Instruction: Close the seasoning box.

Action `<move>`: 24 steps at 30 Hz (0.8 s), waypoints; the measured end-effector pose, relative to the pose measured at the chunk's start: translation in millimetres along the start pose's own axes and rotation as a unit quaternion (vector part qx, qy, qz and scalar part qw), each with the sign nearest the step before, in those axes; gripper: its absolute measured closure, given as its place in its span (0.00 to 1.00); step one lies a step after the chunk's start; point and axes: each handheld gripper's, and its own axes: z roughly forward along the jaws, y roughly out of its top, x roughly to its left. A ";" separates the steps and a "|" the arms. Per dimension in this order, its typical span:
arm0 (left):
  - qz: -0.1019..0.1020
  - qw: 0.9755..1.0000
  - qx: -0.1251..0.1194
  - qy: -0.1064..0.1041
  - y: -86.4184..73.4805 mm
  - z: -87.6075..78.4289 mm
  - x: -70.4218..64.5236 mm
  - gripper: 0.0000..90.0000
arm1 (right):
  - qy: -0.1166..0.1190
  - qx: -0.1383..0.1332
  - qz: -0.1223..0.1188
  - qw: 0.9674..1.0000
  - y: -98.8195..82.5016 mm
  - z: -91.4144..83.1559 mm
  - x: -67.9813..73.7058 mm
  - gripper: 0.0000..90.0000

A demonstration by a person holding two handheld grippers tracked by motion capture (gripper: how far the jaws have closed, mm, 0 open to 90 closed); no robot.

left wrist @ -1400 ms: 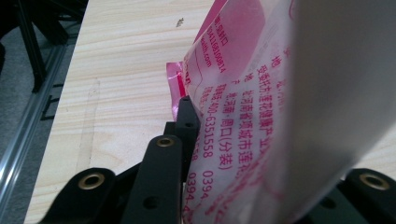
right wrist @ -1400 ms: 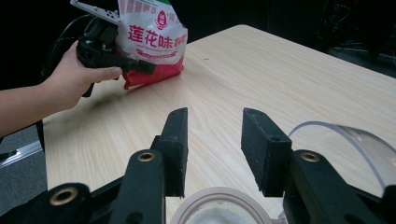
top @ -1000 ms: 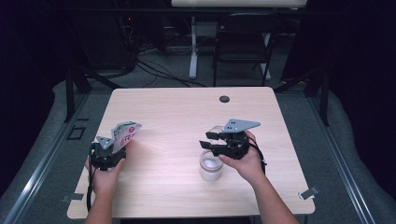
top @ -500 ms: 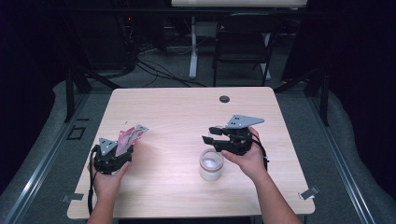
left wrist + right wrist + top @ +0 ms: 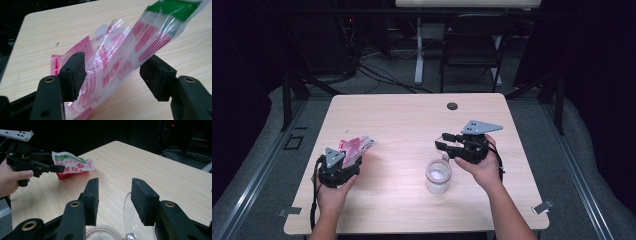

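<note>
High view: a pale wooden table [image 5: 412,125] sits in a dark room, with a black chair [image 5: 472,45] and cables on the floor beyond it. A person's two forearms come in from the near edge, each hand holding a black gripper. The left gripper [image 5: 357,159] is near the table's left edge, and a crinkled clear bag [image 5: 357,146] printed in red, white and green sticks out ahead of it. The right gripper [image 5: 446,141] hangs right of centre, jaws aimed leftward, with a grey three-cornered plate on top. Just in front of that gripper, and lower, a clear jug [image 5: 438,176] stands upright on the table with something white inside. A small dark disc [image 5: 452,106] lies near the far edge, well apart from everything else.

Left gripper view: the bag [image 5: 117,62] passes between the two black jaws; the left pad lies against the film, while a gap shows by the right pad, so the hold looks loose, and the jaws have just been opening. The bag's lower part trails to the table.

Right gripper view: the right gripper [image 5: 113,195] has its jaws spread, nothing pinched, though they have just been closing a little. The jug's clear handle [image 5: 131,217] rises beside the right jaw and its rim [image 5: 102,232] shows below. Farther off, the left gripper [image 5: 53,167] carries the bag [image 5: 72,165] low over the table
</note>
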 end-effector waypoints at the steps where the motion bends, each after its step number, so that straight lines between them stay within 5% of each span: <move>1: 0.000 1.000 0.000 0.000 0.0 0.0 0.0 0.42 | 0.000 0.000 0.000 1.000 0.0 0.0 0.0 0.65; 14: 0.011 0.999 0.002 -0.031 5.8 -1.9 -10.5 0.50 | -0.006 0.006 -0.003 1.000 -0.2 -3.4 -2.1 0.67; 24: 0.015 0.999 -0.003 -0.042 10.2 -1.2 -18.7 0.50 | -0.022 -0.022 0.013 0.999 3.1 -17.7 -5.6 0.64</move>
